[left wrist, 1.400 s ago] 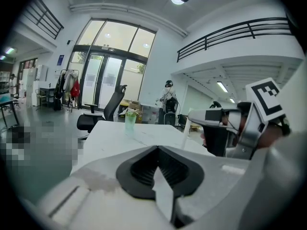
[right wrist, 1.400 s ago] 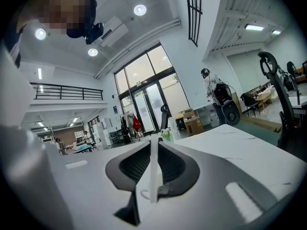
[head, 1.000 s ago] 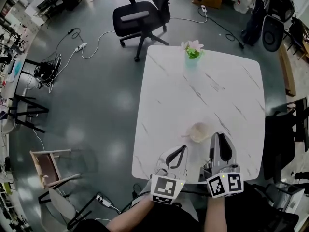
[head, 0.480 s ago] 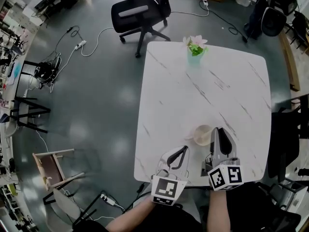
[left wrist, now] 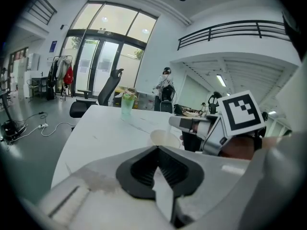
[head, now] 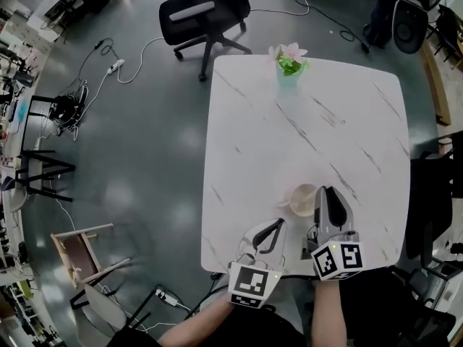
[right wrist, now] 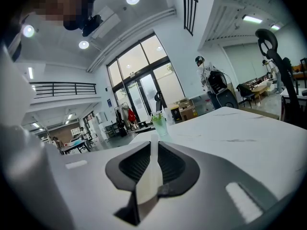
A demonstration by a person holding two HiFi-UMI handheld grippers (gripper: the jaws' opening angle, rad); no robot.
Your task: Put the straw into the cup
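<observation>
A cream paper cup (head: 302, 199) stands open side up near the front edge of the white marble table (head: 304, 121). My right gripper (head: 327, 194) lies just right of the cup and is shut on a thin white straw (right wrist: 149, 176). The straw's tip pokes out past the pads (right wrist: 170, 164); the cup is out of the right gripper view. My left gripper (head: 275, 224) hovers front-left of the cup, jaws together, with an unclear white sliver between its pads (left wrist: 180, 169). The left gripper view shows the cup (left wrist: 165, 138) and the right gripper's fingers (left wrist: 189, 123) beside it.
A green vase with pink flowers (head: 289, 67) stands at the table's far edge, also seen as the vase (right wrist: 159, 121). A black office chair (head: 206, 13) sits beyond the table, cables lie on the floor at left, and a dark chair (head: 434, 194) stands right.
Both grippers have sunk towards the table. The right gripper's tip has come up alongside the cup's right rim, still holding the straw.
</observation>
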